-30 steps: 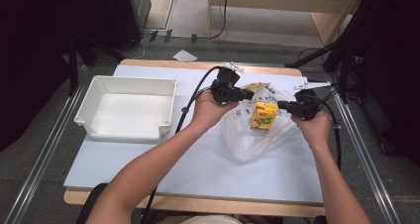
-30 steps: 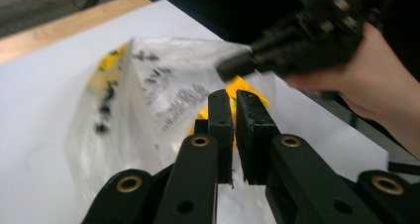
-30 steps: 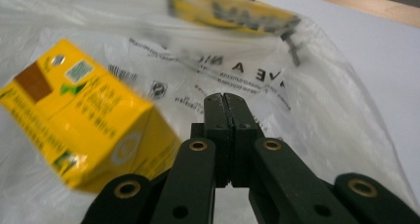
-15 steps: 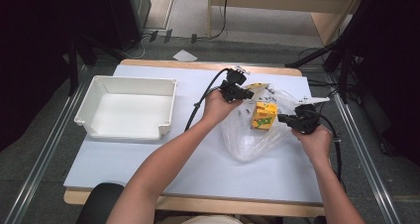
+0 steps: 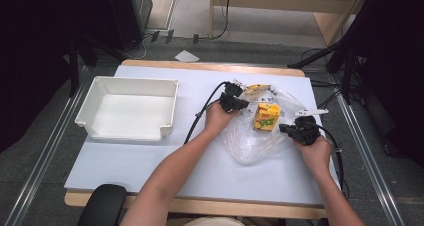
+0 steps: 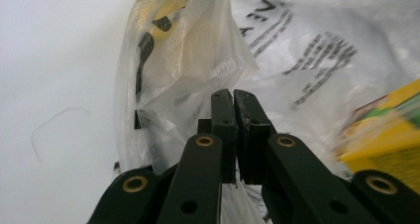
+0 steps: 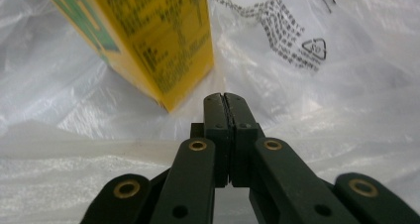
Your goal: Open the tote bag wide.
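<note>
Smooth pale counter (image 5: 150, 161), crinkly clear plastic bag (image 5: 250, 141) pinched in both closed grippers (image 5: 246, 105) (image 5: 283, 128), boxy yellow carton (image 5: 266, 117) inside.

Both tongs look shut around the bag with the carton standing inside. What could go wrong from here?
1. The yellow drink carton stands upright on the clear printed plastic bag; a tug on the film could tip it.
2. The left tongs pinch only a thin fold of film, which might slip out or tear.
3. The right tongs are shut near the carton's lower corner; whether they grip film is unclear, so that side may not lift.
</note>
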Tool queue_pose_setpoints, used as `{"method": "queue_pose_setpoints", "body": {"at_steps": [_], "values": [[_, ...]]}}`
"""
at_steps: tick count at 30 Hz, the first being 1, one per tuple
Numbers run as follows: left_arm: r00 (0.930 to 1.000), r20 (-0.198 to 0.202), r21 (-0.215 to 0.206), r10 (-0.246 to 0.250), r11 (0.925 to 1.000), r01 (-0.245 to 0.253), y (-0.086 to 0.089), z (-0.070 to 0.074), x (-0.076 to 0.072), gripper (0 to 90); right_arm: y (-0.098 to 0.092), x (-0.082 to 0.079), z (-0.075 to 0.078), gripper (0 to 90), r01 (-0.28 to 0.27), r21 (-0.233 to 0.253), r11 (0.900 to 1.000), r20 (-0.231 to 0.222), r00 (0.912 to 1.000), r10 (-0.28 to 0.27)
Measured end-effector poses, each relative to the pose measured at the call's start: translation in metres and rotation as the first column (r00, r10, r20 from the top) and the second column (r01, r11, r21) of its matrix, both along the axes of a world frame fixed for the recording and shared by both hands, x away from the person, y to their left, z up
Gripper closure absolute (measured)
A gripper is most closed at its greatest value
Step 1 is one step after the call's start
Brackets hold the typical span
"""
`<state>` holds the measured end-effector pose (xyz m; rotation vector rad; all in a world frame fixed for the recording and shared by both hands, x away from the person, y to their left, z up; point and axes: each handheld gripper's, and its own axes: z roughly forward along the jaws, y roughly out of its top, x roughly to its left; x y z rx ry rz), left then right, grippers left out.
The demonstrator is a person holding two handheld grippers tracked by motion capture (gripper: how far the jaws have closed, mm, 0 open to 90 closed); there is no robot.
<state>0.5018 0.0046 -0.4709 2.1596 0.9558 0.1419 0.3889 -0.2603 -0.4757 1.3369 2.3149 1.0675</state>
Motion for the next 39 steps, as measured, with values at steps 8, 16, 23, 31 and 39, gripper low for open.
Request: {"method": "queue_pose_setpoints", "body": {"at_steps": [8,16,23,31,39], "values": [[0.9994,0.029,0.007,0.02,0.9998,-0.02,0.005,-0.004,0.004,88.9,-0.017,-0.019,-0.006,90.0,0.016,-0.011,1.0,-0.007,0.9998,-0.016],[0.9978,0.024,0.014,0.062,0.998,-0.062,0.018,-0.003,0.011,88.8,-0.036,-0.041,-0.006,90.0,0.033,-0.023,0.999,-0.002,0.9994,-0.033],[0.9982,-0.008,-0.01,0.06,0.9982,-0.06,0.02,-0.002,0.012,87.1,-0.037,-0.041,-0.005,89.1,0.039,-0.023,0.999,-0.013,0.9991,-0.039],[0.9995,0.032,-0.079,-0.006,0.9969,0.008,0.021,0.023,0.002,76.7,-0.025,-0.042,0.018,83.0,0.016,0.034,0.999,0.04,0.999,-0.017],[0.9948,0.042,-0.103,-0.092,0.99,0.096,0.023,0.056,-0.009,57.5,-0.019,-0.048,0.042,71.0,0.007,0.069,0.998,0.073,0.9973,-0.012]]}}
